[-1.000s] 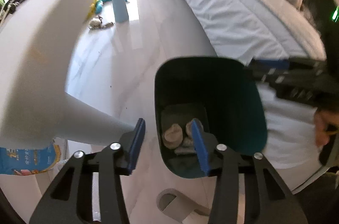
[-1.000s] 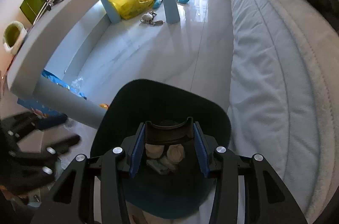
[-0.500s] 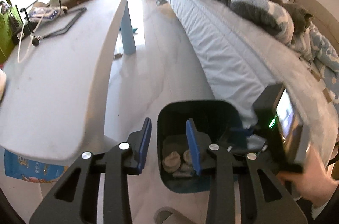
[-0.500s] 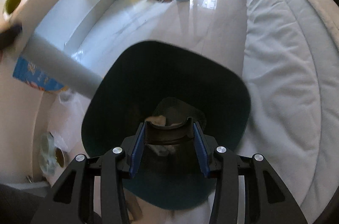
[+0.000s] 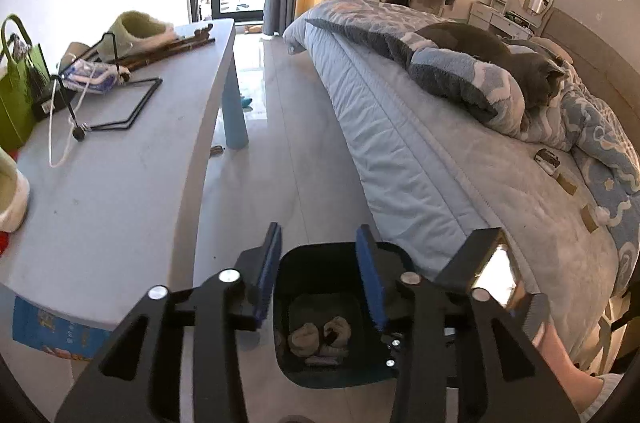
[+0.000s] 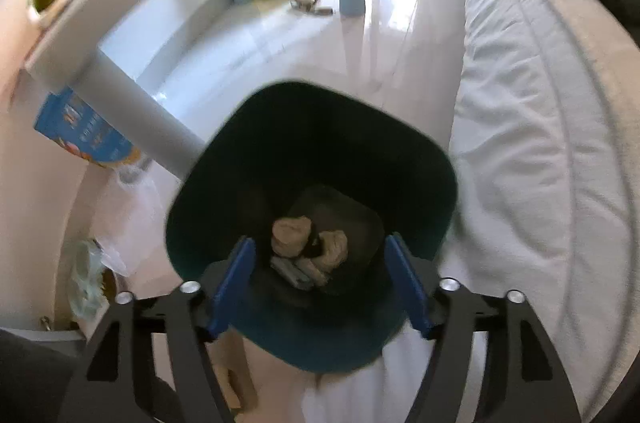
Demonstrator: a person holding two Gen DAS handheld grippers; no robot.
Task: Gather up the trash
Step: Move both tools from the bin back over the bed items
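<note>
Your right gripper (image 6: 320, 283) has just spread its jaws and grips nothing, hanging over the dark teal trash bin (image 6: 416, 159) on the floor beside the bed (image 6: 540, 103); your left gripper (image 5: 318, 273) has also just widened, empty. Bin holds crumpled tan paper wads (image 6: 290, 231) and a flat wrapper. Only left view shows the grey cat (image 5: 500, 59) on the bed and the cluttered tabletop (image 5: 120, 183).

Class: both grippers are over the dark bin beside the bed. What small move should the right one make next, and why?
Probably lift the right gripper clear of the bin. Its jaws have just been opening and nothing is between them now, while crumpled trash lies on the bin's bottom, so this drop looks done.
</note>
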